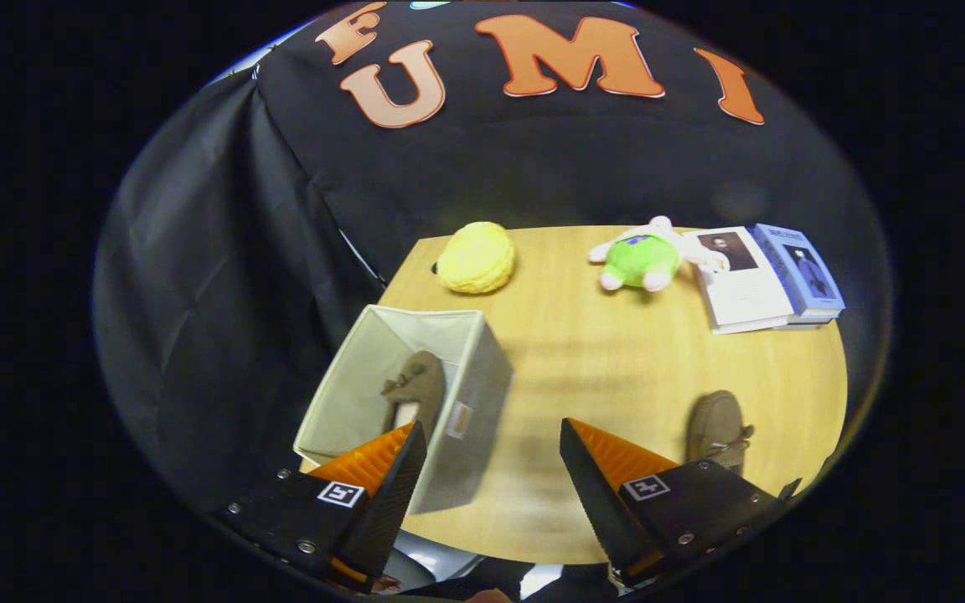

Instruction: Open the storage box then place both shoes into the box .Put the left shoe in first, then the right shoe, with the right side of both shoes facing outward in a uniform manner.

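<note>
A light grey fabric storage box (474, 377) stands open on the wooden table (616, 352), just ahead of my left finger. One brown moccasin shoe (414, 389) lies inside it, partly hidden behind that finger. The second brown shoe (717, 429) rests on the table just beyond my right finger. My gripper (492, 437) hangs above the table's near edge, open, with nothing between its fingers; the box's right wall lies ahead of the gap.
At the far side of the table lie a yellow round plush (476, 257), a green and pink plush toy (642, 258) and a stack of books (763, 276). Black cloth walls close the booth behind and to the left.
</note>
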`<state>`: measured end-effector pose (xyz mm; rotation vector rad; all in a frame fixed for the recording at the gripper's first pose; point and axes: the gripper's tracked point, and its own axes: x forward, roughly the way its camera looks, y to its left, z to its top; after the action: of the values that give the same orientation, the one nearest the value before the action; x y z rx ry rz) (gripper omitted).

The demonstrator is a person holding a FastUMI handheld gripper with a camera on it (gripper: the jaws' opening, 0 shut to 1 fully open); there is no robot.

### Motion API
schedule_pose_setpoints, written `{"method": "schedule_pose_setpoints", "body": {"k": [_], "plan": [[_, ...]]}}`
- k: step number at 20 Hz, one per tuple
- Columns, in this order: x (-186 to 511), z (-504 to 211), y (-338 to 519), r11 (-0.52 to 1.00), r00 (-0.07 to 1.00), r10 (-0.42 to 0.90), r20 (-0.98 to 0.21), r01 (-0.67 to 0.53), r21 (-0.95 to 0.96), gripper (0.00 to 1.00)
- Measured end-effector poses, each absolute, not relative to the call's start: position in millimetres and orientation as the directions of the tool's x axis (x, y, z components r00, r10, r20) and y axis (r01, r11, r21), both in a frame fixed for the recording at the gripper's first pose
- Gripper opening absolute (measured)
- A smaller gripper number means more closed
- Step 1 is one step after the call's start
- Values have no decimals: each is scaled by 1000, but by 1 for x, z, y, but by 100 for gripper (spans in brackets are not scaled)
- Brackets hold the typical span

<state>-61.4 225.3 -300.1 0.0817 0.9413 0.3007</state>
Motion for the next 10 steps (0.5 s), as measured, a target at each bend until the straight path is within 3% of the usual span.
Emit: {"method": "schedule_pose_setpoints", "body": {"k": [4, 10], "plan": [[-80, -338, 129, 979, 558, 148, -816, -199, 42, 97], [-108, -385, 22, 995, 529, 28, -848, -95, -27, 97]]}}
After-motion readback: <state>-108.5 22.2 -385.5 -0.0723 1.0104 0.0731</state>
